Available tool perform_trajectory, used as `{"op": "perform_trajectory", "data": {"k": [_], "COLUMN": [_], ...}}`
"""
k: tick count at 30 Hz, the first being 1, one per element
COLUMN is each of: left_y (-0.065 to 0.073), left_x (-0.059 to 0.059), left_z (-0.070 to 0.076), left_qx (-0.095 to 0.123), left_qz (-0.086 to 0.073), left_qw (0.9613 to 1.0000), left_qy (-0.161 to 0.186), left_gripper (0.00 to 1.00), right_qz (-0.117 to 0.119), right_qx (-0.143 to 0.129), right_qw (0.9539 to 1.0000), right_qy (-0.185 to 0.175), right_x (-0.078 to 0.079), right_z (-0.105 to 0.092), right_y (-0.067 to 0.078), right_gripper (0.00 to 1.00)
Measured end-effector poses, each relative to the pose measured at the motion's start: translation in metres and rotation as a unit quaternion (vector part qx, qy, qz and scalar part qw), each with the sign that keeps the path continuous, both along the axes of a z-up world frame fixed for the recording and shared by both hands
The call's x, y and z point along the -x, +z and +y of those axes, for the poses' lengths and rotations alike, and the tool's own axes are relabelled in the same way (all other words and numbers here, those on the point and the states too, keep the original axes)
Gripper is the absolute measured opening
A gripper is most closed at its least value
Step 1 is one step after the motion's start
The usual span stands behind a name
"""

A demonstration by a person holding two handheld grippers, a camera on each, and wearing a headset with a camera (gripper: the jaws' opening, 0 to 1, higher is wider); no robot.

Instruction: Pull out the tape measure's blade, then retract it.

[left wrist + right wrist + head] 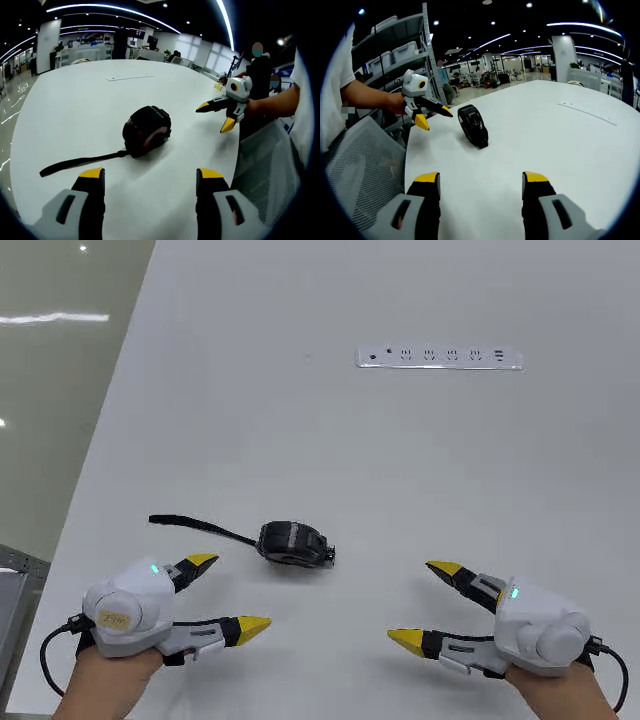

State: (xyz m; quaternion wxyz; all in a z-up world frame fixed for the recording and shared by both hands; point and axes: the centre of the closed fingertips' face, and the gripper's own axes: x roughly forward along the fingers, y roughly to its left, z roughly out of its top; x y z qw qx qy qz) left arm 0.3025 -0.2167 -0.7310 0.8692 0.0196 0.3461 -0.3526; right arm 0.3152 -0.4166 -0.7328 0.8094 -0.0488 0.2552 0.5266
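A black tape measure [293, 543] lies on the white table [330, 450], its black wrist strap [196, 527] trailing to the left; no blade shows out of it. My left gripper [226, 594] is open, just short of the tape measure's near-left side, nothing between its yellow tips. In the left gripper view the tape measure [146, 130] sits ahead of the open gripper [151, 174]. My right gripper [427, 605] is open too, to the right of the case and apart from it. In the right gripper view the tape measure [473, 126] lies ahead of the gripper [481, 177].
A white power strip [439, 357] lies flat at the far side of the table. The table's left edge [95, 440] runs diagonally beside the floor. Shelving with bins [395, 45] and people stand beyond the table in the gripper views.
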Motion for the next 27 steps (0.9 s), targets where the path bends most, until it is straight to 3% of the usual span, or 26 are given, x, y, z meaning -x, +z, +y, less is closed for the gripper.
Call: {"op": "perform_trajectory", "data": {"k": [14, 22, 27], "left_y": [-0.001, -0.005, -0.005], "left_x": [-0.009, -0.015, -0.019], "left_z": [0.001, 0.001, -0.002], "left_qx": [-0.007, -0.023, -0.02], "left_qz": [0.001, 0.0, -0.004], "left_qw": [0.9996, 0.9986, 0.998], "left_qy": [-0.027, -0.047, -0.06], "left_gripper": [0.74, 0.73, 0.73], "right_qz": [0.002, 0.004, 0.004], "right_qx": [-0.014, -0.013, -0.015], "right_qw": [0.9997, 0.9993, 0.9991], "right_qy": [0.02, 0.034, 0.04], "right_x": [-0.007, -0.009, -0.01], "right_z": [0.017, 0.023, 0.024], "right_y": [0.0, -0.005, -0.008], "right_gripper": [0.63, 0.61, 0.59]}}
